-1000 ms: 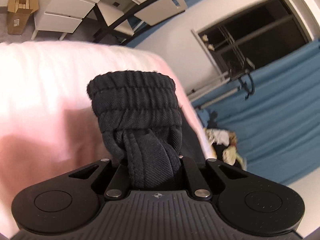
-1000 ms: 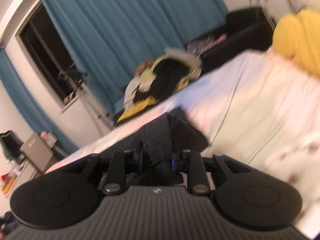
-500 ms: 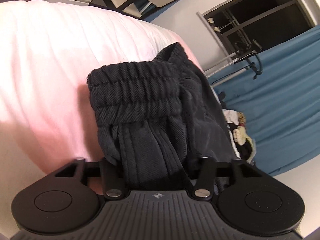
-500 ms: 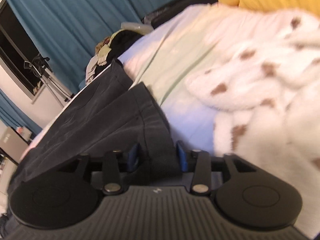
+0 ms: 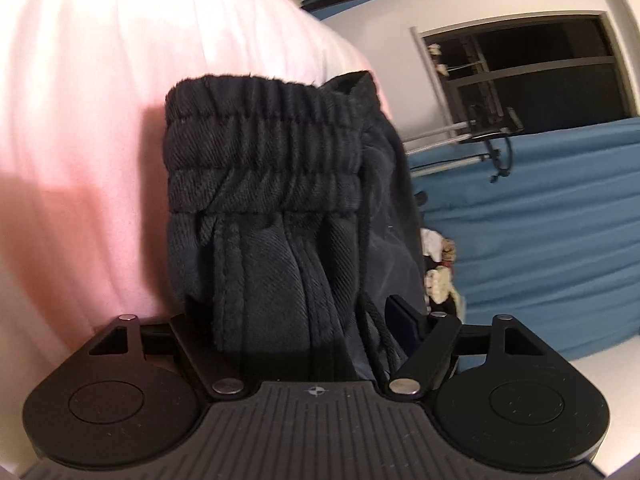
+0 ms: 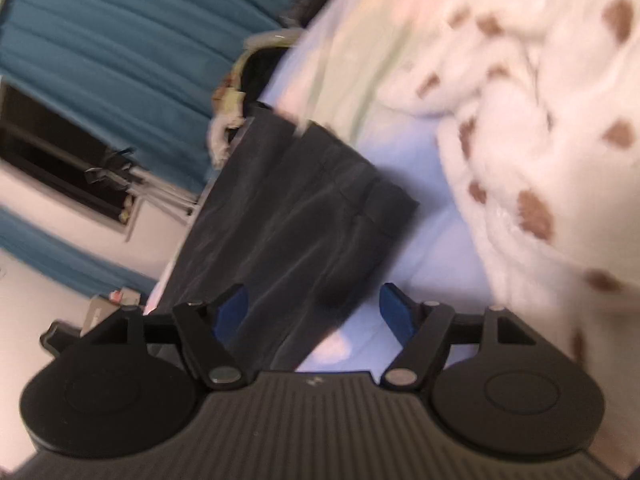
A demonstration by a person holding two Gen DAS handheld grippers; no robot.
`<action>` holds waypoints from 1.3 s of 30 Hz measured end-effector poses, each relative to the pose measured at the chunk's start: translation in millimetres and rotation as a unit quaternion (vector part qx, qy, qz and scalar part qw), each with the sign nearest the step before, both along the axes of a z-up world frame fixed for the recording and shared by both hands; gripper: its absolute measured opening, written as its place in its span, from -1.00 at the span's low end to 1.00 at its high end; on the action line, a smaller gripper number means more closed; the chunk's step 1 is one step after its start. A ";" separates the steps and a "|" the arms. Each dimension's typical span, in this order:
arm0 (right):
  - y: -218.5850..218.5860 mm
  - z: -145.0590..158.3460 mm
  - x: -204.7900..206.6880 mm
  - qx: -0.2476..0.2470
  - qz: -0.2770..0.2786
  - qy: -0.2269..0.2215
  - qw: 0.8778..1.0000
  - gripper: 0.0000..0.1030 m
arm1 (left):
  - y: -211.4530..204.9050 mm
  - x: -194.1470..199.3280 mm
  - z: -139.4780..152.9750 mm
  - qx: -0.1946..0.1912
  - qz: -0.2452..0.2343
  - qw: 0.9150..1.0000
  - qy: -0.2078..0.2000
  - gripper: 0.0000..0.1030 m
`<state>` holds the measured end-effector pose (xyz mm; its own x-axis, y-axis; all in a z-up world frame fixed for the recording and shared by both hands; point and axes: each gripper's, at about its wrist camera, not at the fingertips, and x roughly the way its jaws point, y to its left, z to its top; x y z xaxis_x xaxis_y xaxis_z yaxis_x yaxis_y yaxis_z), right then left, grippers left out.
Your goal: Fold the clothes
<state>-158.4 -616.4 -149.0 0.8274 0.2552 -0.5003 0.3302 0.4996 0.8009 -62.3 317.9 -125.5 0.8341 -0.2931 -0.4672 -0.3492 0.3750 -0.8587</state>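
Right wrist view alone shows the spotted blanket [image 6: 540, 120] to the gripper's right, and the trousers [image 6: 304, 208] lying flat on the bed [image 6: 420, 248], ahead-left. Left wrist view shows their waistband [image 5: 264, 144] bunched between the left gripper [image 5: 292, 316] fingers, which look spread. Right gripper [image 6: 312, 312] is spread, holding nothing. No readable writing.

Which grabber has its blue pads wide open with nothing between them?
The right gripper: its blue pads stand apart, just over the black pants. The left gripper has the waistband bunched between its fingers.
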 end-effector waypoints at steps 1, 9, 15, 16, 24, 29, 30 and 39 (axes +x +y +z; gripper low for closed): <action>-0.1 -1.6 6.6 0.003 -0.006 -0.001 1.000 0.31 | -0.9 4.0 1.8 0.004 0.001 1.000 0.012 0.25; 10.8 64.0 32.7 -0.049 -0.038 -0.064 0.996 -0.92 | 3.7 13.6 57.7 0.020 0.026 0.999 -0.002 -0.81; 12.8 103.4 21.1 -0.079 -0.055 -0.101 0.990 -0.92 | 6.2 9.4 69.4 -0.002 0.047 0.998 -0.037 -0.81; 11.4 94.9 22.7 -0.075 -0.057 -0.085 0.992 -0.92 | 4.4 11.4 67.2 -0.002 0.051 0.998 -0.035 -0.81; 17.5 89.6 80.5 -0.066 -0.071 -0.049 0.994 -0.92 | -4.0 80.1 96.3 0.013 0.059 0.998 -0.014 -0.81; 25.8 117.1 173.7 -0.078 -0.102 -0.056 0.990 -0.92 | -9.4 167.5 122.4 0.035 0.065 0.997 0.006 -0.81; 27.5 118.7 195.5 -0.081 -0.105 -0.058 0.989 -0.92 | -12.2 187.3 126.1 0.040 0.065 0.997 0.009 -0.81; 18.8 65.8 387.4 -0.130 -0.106 0.003 0.986 -0.91 | -23.8 376.2 105.9 0.103 0.034 0.991 0.076 -0.77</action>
<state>229.0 -597.6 -83.2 0.8449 -0.0605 -0.5315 0.4541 0.6064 0.6528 313.9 294.1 -19.6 0.7647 -0.1229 -0.6325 -0.4989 0.5083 -0.7020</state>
